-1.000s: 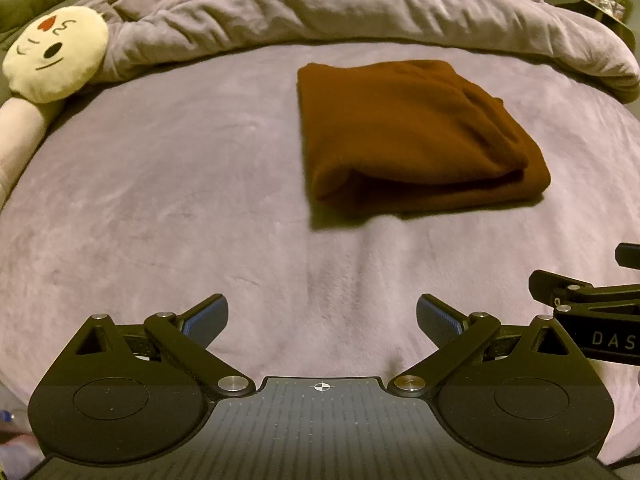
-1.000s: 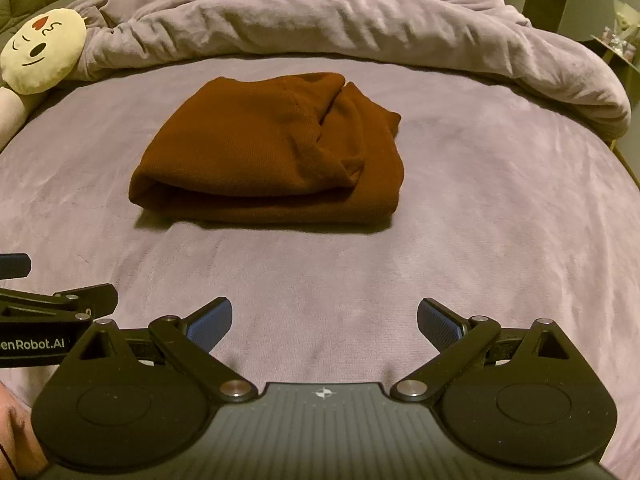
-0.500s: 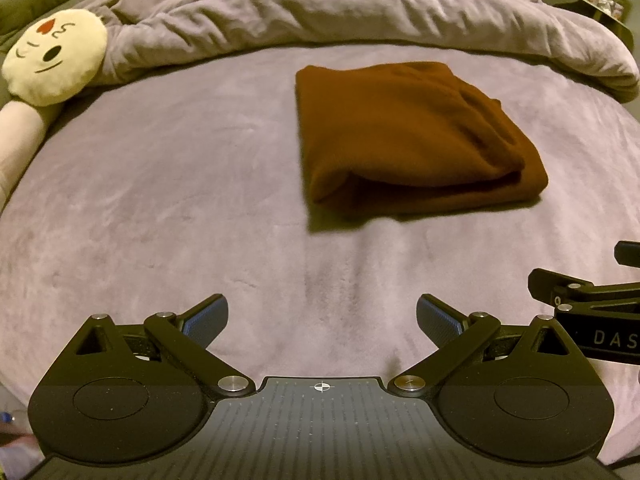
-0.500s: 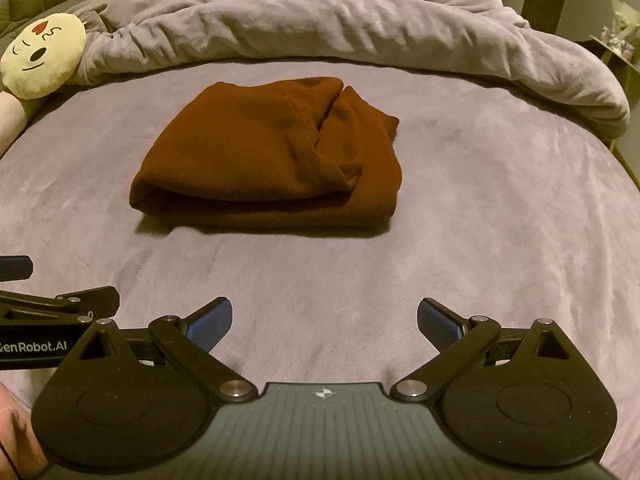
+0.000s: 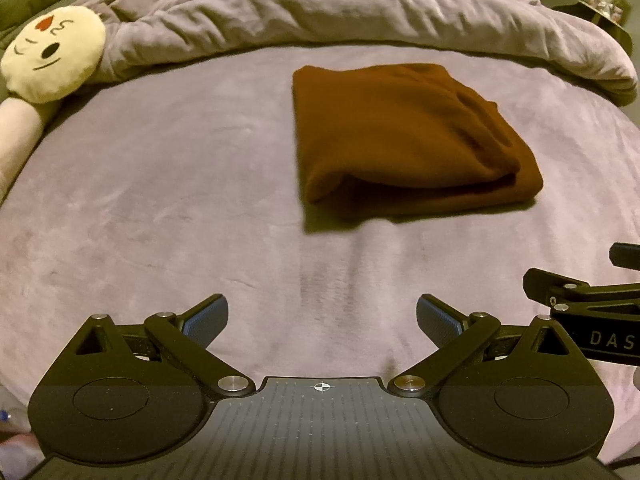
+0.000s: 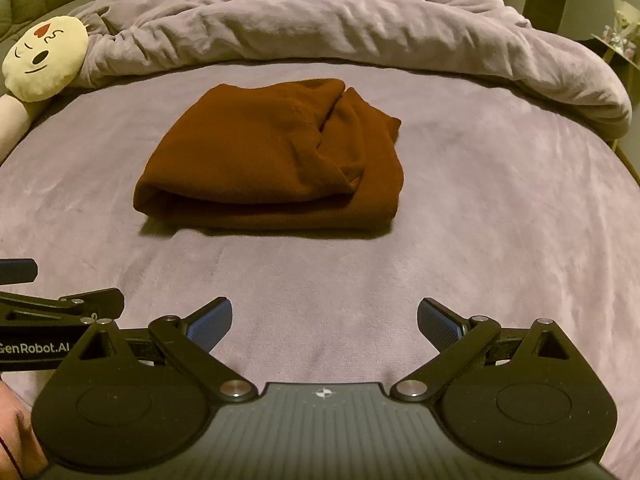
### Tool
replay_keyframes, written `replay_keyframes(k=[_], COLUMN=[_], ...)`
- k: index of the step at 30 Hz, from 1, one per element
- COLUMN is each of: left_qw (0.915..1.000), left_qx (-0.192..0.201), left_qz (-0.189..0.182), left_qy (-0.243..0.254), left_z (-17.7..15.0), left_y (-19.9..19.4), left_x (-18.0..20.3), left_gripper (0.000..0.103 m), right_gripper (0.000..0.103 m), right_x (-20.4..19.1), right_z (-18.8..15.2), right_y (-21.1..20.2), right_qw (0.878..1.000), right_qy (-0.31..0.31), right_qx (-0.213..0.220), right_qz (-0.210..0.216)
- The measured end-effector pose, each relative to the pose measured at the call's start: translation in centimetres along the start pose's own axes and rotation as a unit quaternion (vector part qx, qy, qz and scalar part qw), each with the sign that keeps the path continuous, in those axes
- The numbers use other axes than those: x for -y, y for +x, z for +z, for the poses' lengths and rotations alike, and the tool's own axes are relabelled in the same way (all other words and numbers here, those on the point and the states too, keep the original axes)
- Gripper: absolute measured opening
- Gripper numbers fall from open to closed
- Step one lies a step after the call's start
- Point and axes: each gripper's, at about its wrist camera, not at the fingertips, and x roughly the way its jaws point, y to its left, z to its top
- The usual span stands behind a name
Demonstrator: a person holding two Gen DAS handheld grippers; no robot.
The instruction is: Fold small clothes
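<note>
Item 1, brown garment (image 5: 404, 136): lying on the bed (image 5: 160, 184), out ahead of both tools and touching neither. It is sitting as a compact, roughly rectangular bundle, several layers showing along its near edge. In the right wrist view the garment (image 6: 272, 160) is showing a bunched, creased portion along its right side, so the fold is looking slightly uneven there.

Item 2, left gripper (image 5: 322, 322): hovering low over the near part of the bed, jaws standing wide apart, holding nothing.

Item 3, right gripper (image 6: 324, 322): hovering just beside the left one, jaws likewise spread apart and gripping nothing. Each tool is appearing at the edge of the other's view.

Item 4, surroundings: a rumpled duvet (image 6: 340, 28) is lying heaped across the far side of the bed; a round cream plush face (image 5: 52, 58) is resting at the far left, partly against the duvet.

Status, as a judgement: the folding of this piece is appearing essentially done, with both tools standing clear of it. What is possibly remaining is tidying the creased right side or squaring the edges. No other clothes are showing in either view, so whether more pieces are waiting cannot be told.
</note>
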Motion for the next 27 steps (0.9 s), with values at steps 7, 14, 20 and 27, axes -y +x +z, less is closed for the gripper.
replay_keyframes(k=[7,14,20,27], left_qw=[1.0000,1.0000,1.0000,0.9998], left_qx=[0.001,0.006,0.007,0.017], left_qz=[0.004,0.006,0.005,-0.003], left_qy=[0.000,0.000,0.004,-0.002], left_z=[-0.07,-0.13,-0.04,-0.04], left_y=[-0.03,-0.13,-0.19,-0.37], left_x=[0.20,0.25,0.22,0.11], left_gripper=[0.103,0.103,0.103,0.103], right_gripper=[0.099,0.099,0.099,0.099], right_x=[0.00,-0.11,-0.03,0.08], right_z=[0.04,0.06,0.09,0.15], right_y=[-0.07,-0.09,-0.16,-0.18], right_qw=[1.000,1.000,1.000,1.000], right_qy=[-0.001,0.000,0.000,0.000], right_qx=[0.000,0.001,0.001,0.001], right_qz=[0.002,0.001,0.002,0.002])
